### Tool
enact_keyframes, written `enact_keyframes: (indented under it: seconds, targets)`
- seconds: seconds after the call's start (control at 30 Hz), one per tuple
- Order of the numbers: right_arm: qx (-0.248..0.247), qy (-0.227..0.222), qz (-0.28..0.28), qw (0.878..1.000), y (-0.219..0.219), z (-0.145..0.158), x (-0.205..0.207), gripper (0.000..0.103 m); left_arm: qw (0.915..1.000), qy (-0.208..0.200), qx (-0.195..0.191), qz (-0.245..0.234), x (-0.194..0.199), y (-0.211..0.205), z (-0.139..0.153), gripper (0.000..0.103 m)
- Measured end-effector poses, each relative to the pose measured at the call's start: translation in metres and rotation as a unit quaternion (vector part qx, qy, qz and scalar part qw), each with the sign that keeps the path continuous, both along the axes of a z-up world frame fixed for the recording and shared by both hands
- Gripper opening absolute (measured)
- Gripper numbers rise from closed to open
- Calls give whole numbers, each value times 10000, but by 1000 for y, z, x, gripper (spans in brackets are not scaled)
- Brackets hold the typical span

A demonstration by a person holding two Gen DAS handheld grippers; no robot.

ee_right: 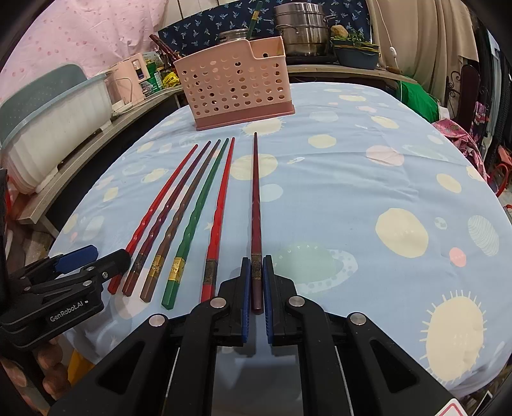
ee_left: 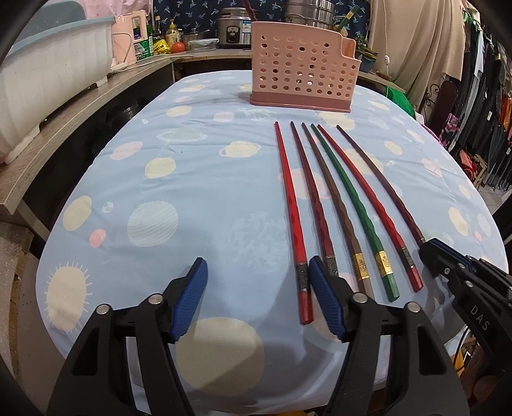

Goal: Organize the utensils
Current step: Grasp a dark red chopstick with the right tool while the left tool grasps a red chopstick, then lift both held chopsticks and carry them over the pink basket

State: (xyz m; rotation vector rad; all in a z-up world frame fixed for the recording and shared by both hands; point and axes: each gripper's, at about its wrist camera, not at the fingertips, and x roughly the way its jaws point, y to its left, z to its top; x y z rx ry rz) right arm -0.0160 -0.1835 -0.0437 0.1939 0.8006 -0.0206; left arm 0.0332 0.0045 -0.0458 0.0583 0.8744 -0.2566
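Several chopsticks lie side by side on the blue planet-print tablecloth point(ee_left: 192, 192): red point(ee_left: 289, 208), dark red, brown, green point(ee_left: 352, 204), red and a dark maroon one point(ee_right: 256, 204). My right gripper point(ee_right: 256, 272) is shut on the maroon chopstick's thick end, which rests on the cloth; it also shows in the left wrist view point(ee_left: 430, 252). My left gripper point(ee_left: 257, 275) is open and empty, its right finger point(ee_left: 323, 288) next to the leftmost red chopstick's end. The pink perforated utensil holder point(ee_left: 300, 76) stands at the table's far side, with chopsticks in it.
A white and teal dish rack point(ee_left: 54, 70) sits on the wooden counter point(ee_left: 96, 96) at left. Pots, a rice cooker point(ee_left: 232, 30) and bottles line the back counter. Hanging clothes point(ee_left: 480, 112) are at the right. The table's right half point(ee_right: 384, 192) holds only cloth.
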Motion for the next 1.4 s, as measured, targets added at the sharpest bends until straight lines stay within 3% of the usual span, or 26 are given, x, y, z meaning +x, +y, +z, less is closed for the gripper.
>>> enact_keyframes:
  seconds: [0.1, 0.33, 0.8, 1.4]
  targets:
    - [2, 1, 2, 10000, 0, 0, 0, 7, 9998, -90, 165, 19, -2, -2, -1, 46]
    - [15, 1, 0, 10000, -1, 0, 0, 7, 9999, -79, 125, 28, 1, 1, 1, 10]
    - [321, -17, -50, 9995, -9, 10, 1, 7, 9998, 142, -138, 71, 8, 9, 7, 7]
    - [661, -979, -322, 9925, -48, 96, 3, 7, 9972, -191, -689, 216, 22, 24, 80, 7]
